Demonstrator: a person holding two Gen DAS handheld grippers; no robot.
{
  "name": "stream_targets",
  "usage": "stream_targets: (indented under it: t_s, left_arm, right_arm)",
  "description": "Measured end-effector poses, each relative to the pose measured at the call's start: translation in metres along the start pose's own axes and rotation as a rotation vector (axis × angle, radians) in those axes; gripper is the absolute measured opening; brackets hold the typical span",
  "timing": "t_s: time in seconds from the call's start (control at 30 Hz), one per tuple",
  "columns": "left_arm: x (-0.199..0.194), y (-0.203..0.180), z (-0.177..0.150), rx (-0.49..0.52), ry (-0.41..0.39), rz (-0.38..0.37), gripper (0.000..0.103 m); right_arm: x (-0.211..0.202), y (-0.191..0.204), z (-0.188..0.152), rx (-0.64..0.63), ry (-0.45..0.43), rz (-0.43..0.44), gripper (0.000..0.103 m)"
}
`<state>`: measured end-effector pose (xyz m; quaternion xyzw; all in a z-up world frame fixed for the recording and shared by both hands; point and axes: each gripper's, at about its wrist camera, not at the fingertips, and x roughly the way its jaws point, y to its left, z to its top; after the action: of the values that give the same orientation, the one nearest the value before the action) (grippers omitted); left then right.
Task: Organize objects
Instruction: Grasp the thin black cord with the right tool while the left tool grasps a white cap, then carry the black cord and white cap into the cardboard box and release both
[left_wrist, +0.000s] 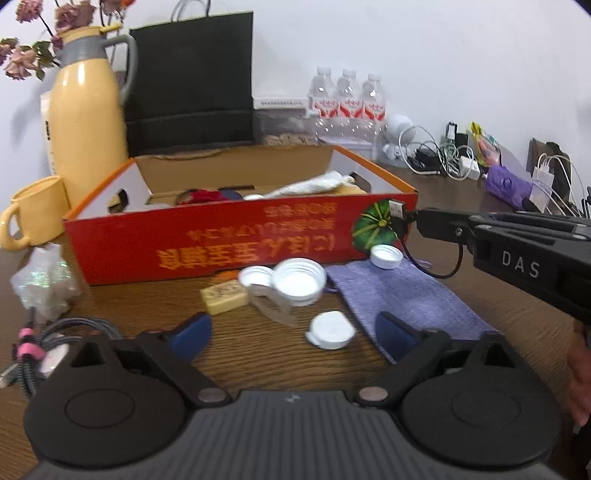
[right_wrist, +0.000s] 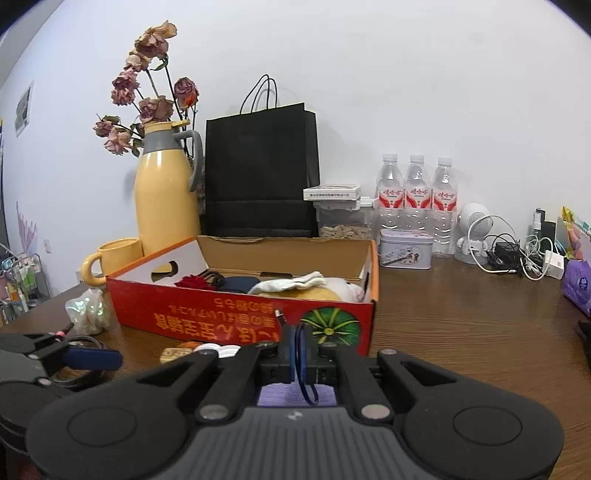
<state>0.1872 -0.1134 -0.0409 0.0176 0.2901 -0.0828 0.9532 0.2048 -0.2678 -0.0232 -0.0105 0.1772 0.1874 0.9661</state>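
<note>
The left tool (left_wrist: 291, 328) hangs low over the wooden surface (left_wrist: 258, 354) with its blue-padded fingers (left_wrist: 192, 332) spread wide and nothing between them; a white bottle cap (left_wrist: 330, 329) lies on the wood just ahead of the gap. The right tool (right_wrist: 300, 352) is clamped shut on a thin black USB cable (left_wrist: 436, 264), whose metal plug (left_wrist: 396, 208) juts past the fingertips in front of the pumpkin picture on the red cardboard box (left_wrist: 221, 243); the cable droops in a loop below the tool. The left wrist view shows four white caps in all: the near one, two touching side by side (left_wrist: 299, 280) in the middle, and one (left_wrist: 386, 256) on the far end of a purple cloth (left_wrist: 406, 299). It also shows a small cream block (left_wrist: 223, 297) beside the caps and a coiled braided cable with pink ties (left_wrist: 33, 354) at the near left. The right wrist view hides most of that behind its own body, but gives the open box interior more fully: a red item (right_wrist: 194, 282), a dark blue item (right_wrist: 238, 284), a white cloth (right_wrist: 291, 282) and something yellow (right_wrist: 314, 294). Only that view shows a lilac tin (right_wrist: 404, 249) right of the box. Behind the box stand one yellow mug (right_wrist: 118, 258), one yellow flask with dried roses (right_wrist: 164, 199), one black paper bag (right_wrist: 262, 177) and three water bottles (right_wrist: 417, 199); a tangle of chargers (right_wrist: 517, 258) lies far right.
</note>
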Motion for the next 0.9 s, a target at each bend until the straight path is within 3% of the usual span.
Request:
stream_targets:
  t_s: [0.03, 0.17, 0.6, 0.9]
  left_arm:
    - [0.004, -0.002, 0.001, -0.007, 0.012, 0.002, 0.080]
    - [0.016, -0.006, 0.003, -0.042, 0.064, -0.024, 0.031]
    - [-0.011, -0.002, 0.005, -0.062, -0.052, -0.032, 0.030]
    - [-0.040, 0.011, 0.038, -0.074, -0.182, -0.029, 0.030]
  right_arm:
    - [-0.001, -0.002, 0.000, 0.001, 0.000, 0.001, 0.002]
    - [-0.003, -0.005, -0.001, 0.004, -0.003, 0.009, 0.002]
    - [-0.005, 0.001, -0.003, -0.012, -0.014, 0.008, 0.002]
    - [-0.007, 0.011, 0.016, -0.044, -0.060, 0.000, 0.002]
